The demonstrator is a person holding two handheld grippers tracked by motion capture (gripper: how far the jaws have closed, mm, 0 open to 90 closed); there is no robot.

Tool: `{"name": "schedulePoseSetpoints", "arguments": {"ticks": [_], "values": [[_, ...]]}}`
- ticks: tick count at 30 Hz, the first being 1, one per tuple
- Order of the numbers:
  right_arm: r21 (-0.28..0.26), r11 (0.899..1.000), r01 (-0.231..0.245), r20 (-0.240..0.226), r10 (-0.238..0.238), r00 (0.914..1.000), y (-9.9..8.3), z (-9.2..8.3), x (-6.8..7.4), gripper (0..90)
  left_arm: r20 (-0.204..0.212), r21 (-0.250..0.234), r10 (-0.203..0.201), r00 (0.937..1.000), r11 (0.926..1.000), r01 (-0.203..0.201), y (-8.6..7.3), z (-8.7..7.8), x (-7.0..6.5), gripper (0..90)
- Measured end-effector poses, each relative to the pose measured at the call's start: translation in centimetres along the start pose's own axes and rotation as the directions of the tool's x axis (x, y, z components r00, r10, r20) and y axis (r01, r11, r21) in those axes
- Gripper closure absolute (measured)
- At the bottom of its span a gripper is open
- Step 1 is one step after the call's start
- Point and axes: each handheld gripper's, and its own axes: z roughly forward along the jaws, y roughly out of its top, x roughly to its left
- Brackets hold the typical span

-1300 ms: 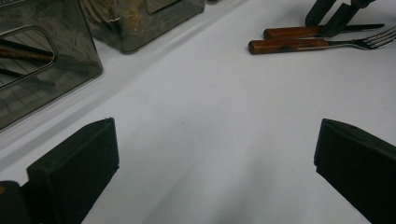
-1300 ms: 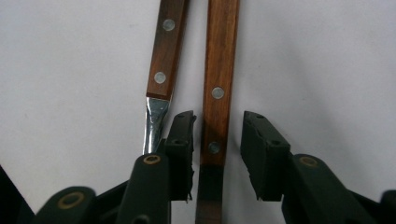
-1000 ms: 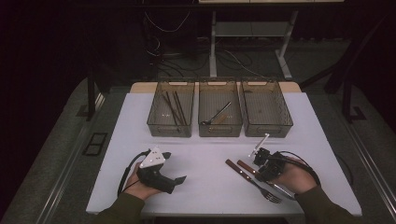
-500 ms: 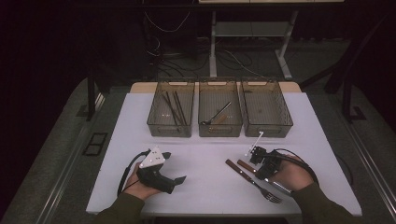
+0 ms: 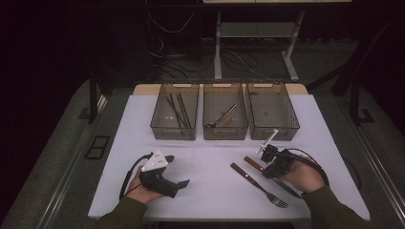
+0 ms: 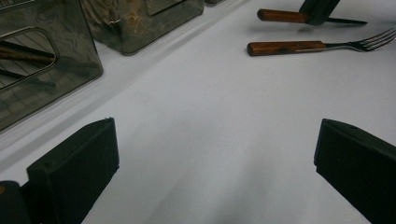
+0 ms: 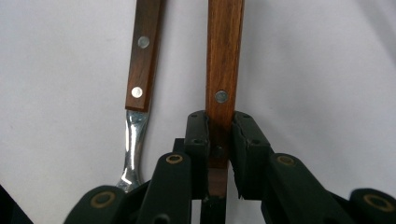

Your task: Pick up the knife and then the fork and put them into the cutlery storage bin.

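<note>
My right gripper (image 7: 219, 130) is shut on the wooden handle of a knife (image 7: 225, 51); its jaws have just been closing on that handle. In the high view this gripper (image 5: 268, 163) sits low at the right of the white table, with the knife handle (image 5: 252, 163) poking out to its left. A fork (image 5: 258, 183) with a riveted wooden handle (image 7: 144, 51) lies flat just beside the knife. My left gripper (image 5: 177, 171) rests at the front left, open, with only bare table between its jaws (image 6: 215, 172). The left gripper view also catches the fork (image 6: 299, 46) and knife (image 6: 280, 15).
Three clear bins stand in a row at the back of the table: the left one (image 5: 174, 128) holds dark sticks, the middle one (image 5: 224, 130) a utensil, and the right one (image 5: 286, 124) looks nearly bare. A table leg and cables stand beyond the far edge.
The right gripper has tilted and sunk slightly toward the table over the knife handle. The left gripper and the fork have stayed where they were.
</note>
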Motion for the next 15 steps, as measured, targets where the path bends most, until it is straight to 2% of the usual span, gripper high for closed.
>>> {"name": "schedulePoseSetpoints", "arguments": {"ticks": [1,4,9,15], "values": [[-0.009,1.000,-0.012,-0.013,0.012,0.9998,0.0,-0.2,-0.1,77.7,0.002,-0.002,-0.002,1.0000,1.0000,0.002,0.0,0.0,0.0,0.0],[-0.045,0.999,-0.021,-0.007,0.021,0.9998,0.0,-0.6,-0.6,77.8,0.007,-0.004,-0.001,1.0000,1.0000,0.001,0.0,0.0,0.0,0.0],[-0.100,0.994,-0.039,-0.027,0.037,0.9990,0.1,-1.1,-1.3,77.8,0.014,-0.004,0.001,0.9999,1.0000,-0.001,-0.1,-0.1,0.1,0.0],[-0.174,0.983,-0.063,-0.055,0.054,0.9970,0.2,-1.8,-2.4,77.8,0.021,-0.011,-0.002,0.9998,0.9999,0.002,-0.1,-0.1,0.1,0.0]]}}
